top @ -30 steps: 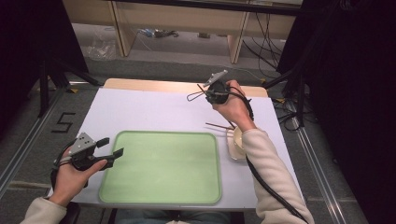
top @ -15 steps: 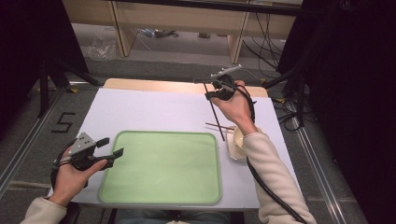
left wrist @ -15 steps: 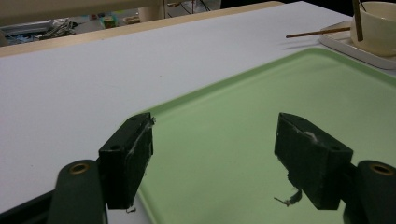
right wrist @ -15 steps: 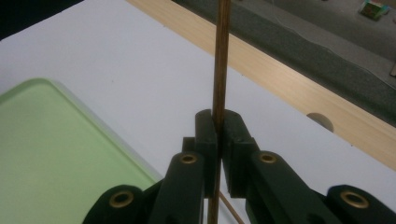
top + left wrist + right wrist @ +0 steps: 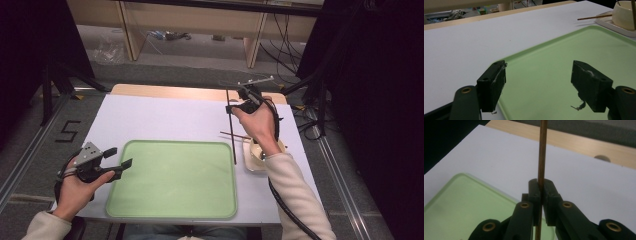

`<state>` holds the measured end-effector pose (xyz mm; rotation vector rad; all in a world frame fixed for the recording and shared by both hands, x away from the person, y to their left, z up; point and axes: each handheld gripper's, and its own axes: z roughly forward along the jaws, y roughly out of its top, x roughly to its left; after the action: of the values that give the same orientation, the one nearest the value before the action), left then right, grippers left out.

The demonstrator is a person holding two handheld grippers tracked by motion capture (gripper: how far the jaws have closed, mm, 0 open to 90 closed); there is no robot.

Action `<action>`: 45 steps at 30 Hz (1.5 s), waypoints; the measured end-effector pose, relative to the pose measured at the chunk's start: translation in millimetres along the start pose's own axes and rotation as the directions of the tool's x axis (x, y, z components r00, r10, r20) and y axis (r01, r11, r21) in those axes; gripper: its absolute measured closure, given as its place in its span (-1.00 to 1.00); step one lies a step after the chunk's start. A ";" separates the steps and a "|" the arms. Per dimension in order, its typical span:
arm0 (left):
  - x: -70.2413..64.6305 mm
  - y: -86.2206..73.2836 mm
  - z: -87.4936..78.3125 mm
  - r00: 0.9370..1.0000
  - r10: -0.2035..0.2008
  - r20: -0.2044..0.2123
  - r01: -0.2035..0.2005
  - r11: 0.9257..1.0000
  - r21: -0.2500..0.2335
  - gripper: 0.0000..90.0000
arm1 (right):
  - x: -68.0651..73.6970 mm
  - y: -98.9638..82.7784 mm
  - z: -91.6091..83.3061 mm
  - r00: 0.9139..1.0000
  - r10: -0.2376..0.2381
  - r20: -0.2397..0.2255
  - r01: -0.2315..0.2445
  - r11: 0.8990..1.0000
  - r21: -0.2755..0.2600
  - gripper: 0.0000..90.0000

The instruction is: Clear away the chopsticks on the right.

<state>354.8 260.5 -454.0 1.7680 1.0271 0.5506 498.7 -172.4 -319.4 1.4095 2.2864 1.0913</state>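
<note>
High view: the right gripper [image 5: 231, 107] has risen a little and turned since a second ago, so the thin dark wooden chopstick [image 5: 232, 135] it holds, which lay slanted then, now hangs nearly upright over the white surface [image 5: 165, 120], near that surface's far right corner, its lower end close to the right edge of the pale green plastic tray [image 5: 172, 180]. In the right gripper view the fingers [image 5: 534, 195] are pressed together on the chopstick [image 5: 541, 152], pinching it partway along its length. I judge that the stick has been lifted clear and is ready to be carried toward the tray.

A second wooden chopstick [image 5: 235, 134] lies flat on the surface, just beside the cream ceramic cup [image 5: 256, 152], which sits in a small white dish [image 5: 250, 165] at the right edge; what the cup contains I cannot tell. The tray holds nothing.

The left gripper [image 5: 116, 160] hovers at the tray's left edge, having kept its place, with its fingers [image 5: 492, 85] spread wide and nothing between them.
</note>
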 end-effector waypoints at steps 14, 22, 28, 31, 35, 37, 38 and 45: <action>0.1 0.1 0.6 1.000 -0.001 0.001 0.001 1.000 0.003 -0.38 | 0.3 -23.0 -3.7 0.982 0.186 -0.038 -0.179 0.974 0.137 0.93; 0.1 0.4 0.2 1.000 0.000 0.001 0.000 1.000 0.001 -0.38 | 2.1 -37.0 4.1 0.976 0.214 -0.033 -0.203 0.958 0.204 0.93; -0.3 0.8 0.1 1.000 0.003 0.000 -0.003 1.000 -0.002 -0.38 | 1.2 -52.7 14.4 0.961 0.276 -0.033 -0.257 0.927 0.273 0.93; -0.2 0.8 0.2 1.000 0.004 0.001 -0.004 1.000 -0.002 -0.38 | 0.8 -56.1 17.0 0.954 0.299 -0.019 -0.281 0.915 0.290 0.93; -0.6 0.7 0.5 1.000 -0.003 0.002 0.003 1.000 -0.002 -0.38 | 1.8 -60.4 20.8 0.937 0.349 0.004 -0.331 0.886 0.324 0.93; -0.6 0.8 0.6 1.000 -0.003 0.002 0.003 1.000 -0.002 -0.38 | -0.9 -63.1 24.6 0.949 0.316 -0.008 -0.296 0.898 0.324 0.93; -0.6 0.8 0.6 1.000 -0.002 0.003 0.002 1.000 -0.002 -0.38 | -0.5 -63.8 26.5 0.949 0.317 -0.003 -0.297 0.892 0.342 0.93; -0.1 0.9 0.4 1.000 0.006 0.003 -0.006 1.000 -0.001 -0.38 | -1.4 -70.0 40.4 0.953 0.304 0.007 -0.283 0.880 0.381 0.93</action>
<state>355.4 260.1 -453.4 1.7711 1.0199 0.5520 475.1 -172.5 -396.7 1.9503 2.4741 0.7880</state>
